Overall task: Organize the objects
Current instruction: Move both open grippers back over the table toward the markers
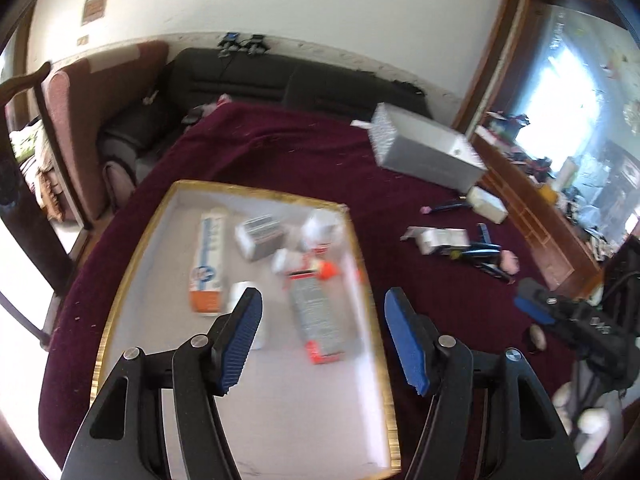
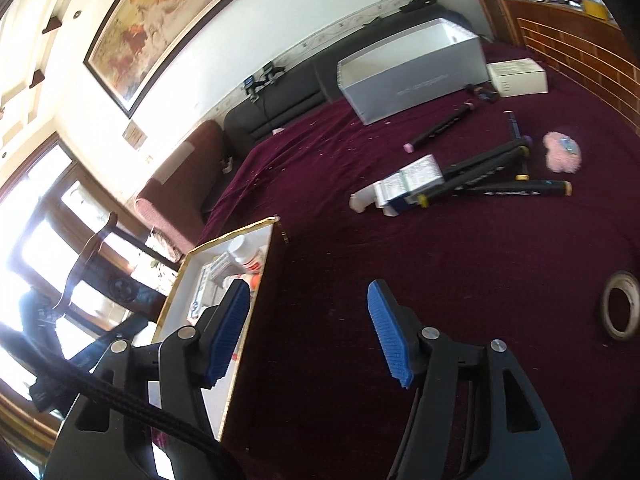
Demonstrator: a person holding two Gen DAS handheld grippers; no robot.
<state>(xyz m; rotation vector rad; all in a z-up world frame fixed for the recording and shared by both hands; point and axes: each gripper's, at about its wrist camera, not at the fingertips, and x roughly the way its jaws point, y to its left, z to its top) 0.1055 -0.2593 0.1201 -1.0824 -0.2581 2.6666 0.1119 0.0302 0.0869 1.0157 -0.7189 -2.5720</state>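
Note:
A gold-rimmed white tray box (image 1: 372, 320) lies on the maroon cloth. It holds a white and orange tube box (image 1: 208, 260), a grey and orange box (image 1: 320, 320), a small grey box (image 1: 258, 236) and a white bottle (image 1: 320, 228). My left gripper (image 1: 322, 340) is open and empty above the tray. My right gripper (image 2: 310, 334) is open and empty, just right of the tray's wall (image 2: 256, 340). Loose on the cloth lie a medicine box (image 2: 408, 188), several black markers (image 2: 492, 176) and a pink puff (image 2: 562, 152).
A long white open box (image 2: 416, 76) and a small white box (image 2: 518, 76) sit at the cloth's far side. A tape roll (image 2: 620, 304) lies at the right. A dark sofa (image 1: 280, 80) stands behind, a wooden cabinet (image 1: 532, 216) to the right.

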